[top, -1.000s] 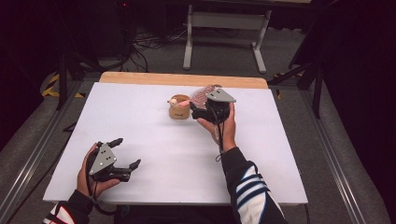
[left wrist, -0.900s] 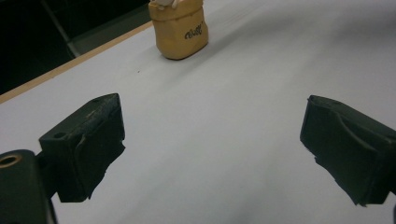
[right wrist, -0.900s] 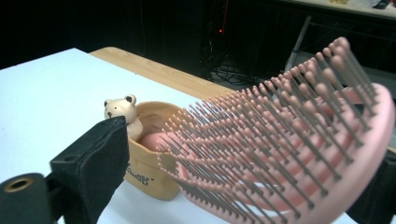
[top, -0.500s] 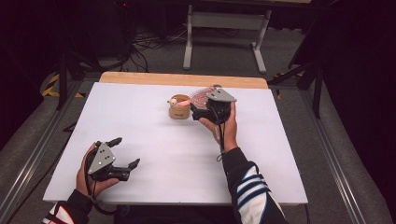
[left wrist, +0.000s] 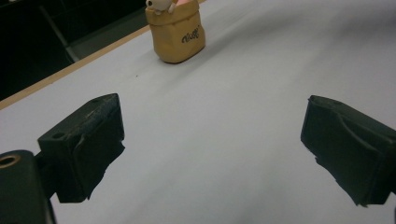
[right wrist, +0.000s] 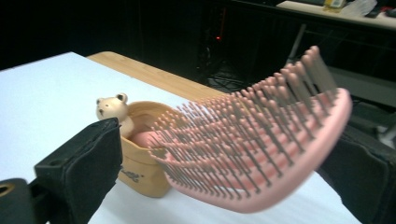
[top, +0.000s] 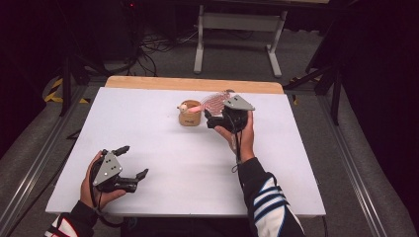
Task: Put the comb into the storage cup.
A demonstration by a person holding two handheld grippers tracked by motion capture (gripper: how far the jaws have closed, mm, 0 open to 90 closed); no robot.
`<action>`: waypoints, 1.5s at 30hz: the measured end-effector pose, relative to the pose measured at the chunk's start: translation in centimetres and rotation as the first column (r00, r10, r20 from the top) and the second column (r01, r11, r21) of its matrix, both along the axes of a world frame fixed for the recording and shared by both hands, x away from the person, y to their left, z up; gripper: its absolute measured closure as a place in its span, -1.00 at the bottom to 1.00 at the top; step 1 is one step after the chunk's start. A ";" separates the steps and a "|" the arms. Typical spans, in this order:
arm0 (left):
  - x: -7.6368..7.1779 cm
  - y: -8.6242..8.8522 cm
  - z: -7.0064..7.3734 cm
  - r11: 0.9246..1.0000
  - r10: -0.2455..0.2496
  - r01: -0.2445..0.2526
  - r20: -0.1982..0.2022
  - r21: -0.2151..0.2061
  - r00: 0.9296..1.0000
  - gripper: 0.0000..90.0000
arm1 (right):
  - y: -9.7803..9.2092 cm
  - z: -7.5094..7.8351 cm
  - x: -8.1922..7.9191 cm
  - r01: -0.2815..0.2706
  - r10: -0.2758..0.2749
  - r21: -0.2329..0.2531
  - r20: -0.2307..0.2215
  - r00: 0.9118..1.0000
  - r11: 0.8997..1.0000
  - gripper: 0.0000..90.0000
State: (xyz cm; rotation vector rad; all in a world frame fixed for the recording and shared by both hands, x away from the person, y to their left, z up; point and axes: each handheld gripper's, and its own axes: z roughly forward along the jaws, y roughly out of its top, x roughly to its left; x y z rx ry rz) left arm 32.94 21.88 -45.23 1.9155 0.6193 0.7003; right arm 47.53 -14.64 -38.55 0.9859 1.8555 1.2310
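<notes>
Jaws apart, bristly pink brush [right wrist: 261, 140], tan holder [right wrist: 140, 172]

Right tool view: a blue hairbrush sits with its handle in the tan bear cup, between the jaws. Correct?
Not quite. The hairbrush is pink, not blue; the right tool view shows this plainly. The rest holds: its handle goes into the tan bear cup, and its head lies between the right tool's jaws.

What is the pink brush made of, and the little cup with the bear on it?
The pink brush looks like smooth plastic: its back is one even matte pink, with rows of thin, stiff bristles. The tan cup with the bear looks like glazed ceramic, or maybe hard resin: it has thick rounded walls, a soft sheen and printed lettering. I cannot tell which.
</notes>
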 end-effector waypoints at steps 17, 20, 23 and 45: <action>-0.2 -0.1 0.0 1.000 -0.006 0.006 0.000 0.005 1.000 -0.84 | -2.1 1.0 -1.2 0.000 0.002 -0.022 0.069 0.998 1.000 -0.89; -0.1 -0.1 0.0 1.000 -0.006 0.006 0.001 0.011 1.000 -0.84 | -2.4 1.0 -1.5 -0.009 0.010 -0.020 0.076 0.997 1.000 -0.89; -0.2 -0.1 0.0 1.000 -0.003 0.003 0.001 0.010 1.000 -0.84 | -2.5 0.9 -1.9 -0.016 0.019 -0.038 0.078 0.997 0.999 -0.89; -0.2 -0.5 -0.1 0.999 -0.020 0.020 0.001 0.036 1.000 -0.85 | -3.7 0.4 -5.1 -0.037 0.043 -0.047 0.139 0.989 0.998 -0.87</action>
